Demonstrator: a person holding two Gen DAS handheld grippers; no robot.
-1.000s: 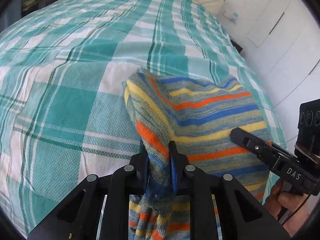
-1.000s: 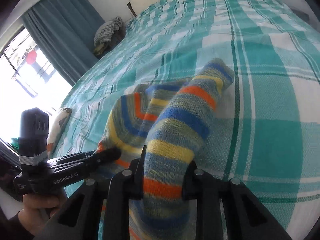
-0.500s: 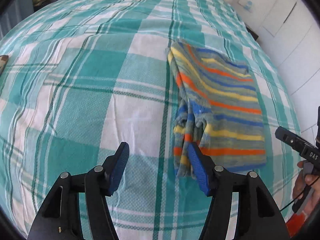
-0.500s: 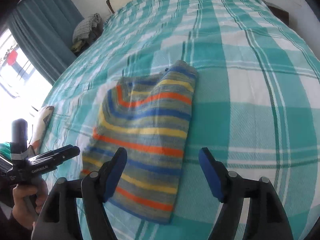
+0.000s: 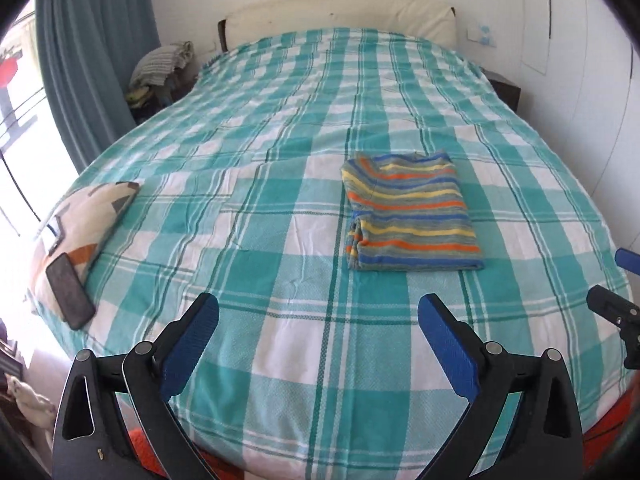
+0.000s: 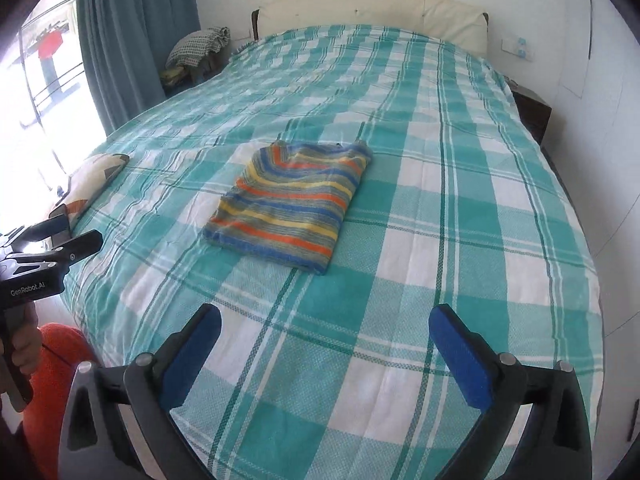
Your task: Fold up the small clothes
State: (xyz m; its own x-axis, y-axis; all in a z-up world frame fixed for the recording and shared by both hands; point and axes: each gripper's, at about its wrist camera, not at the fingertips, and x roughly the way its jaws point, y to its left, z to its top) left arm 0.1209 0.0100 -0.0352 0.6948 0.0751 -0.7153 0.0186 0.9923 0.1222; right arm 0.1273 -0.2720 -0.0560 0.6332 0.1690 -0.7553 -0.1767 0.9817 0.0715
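1. The main risk, as I judge it, lies at the striped garment's [image 5: 408, 210] left edge, at about 9 o'clock on the bundle in the left wrist view. The layers there bunch into a small pucker instead of lying flush, so the fold could spring open or slump if the bedspread [image 5: 280, 240] is nudged.
2. A second risk is any fresh approach. Knit cloth snags easily, so a blue pad [image 6: 192, 360] dragged across the top could peel back the upper layer and spoil the rectangle.
3. The bedspread is soft and slightly wrinkled, so pressing down near the garment could tilt or shift it.
4. The left gripper [image 5: 320, 340] has its jaws wide apart and holds nothing; it hovers over the bed's near edge, well apart from the garment.
5. The right gripper [image 6: 324, 352] is likewise spread wide and empty, with the garment at about 11 o'clock from it.
6. The garment lies flat on the bedspread as a compact rectangle, banded in orange, yellow, blue and grey-green. Its near edge looks straight and its right side smooth.
7. The fold looks essentially finished to me.
8. A dark phone [image 5: 70, 290] rests on a patterned cushion [image 5: 88, 216] at the bed's left edge, well clear of the work.
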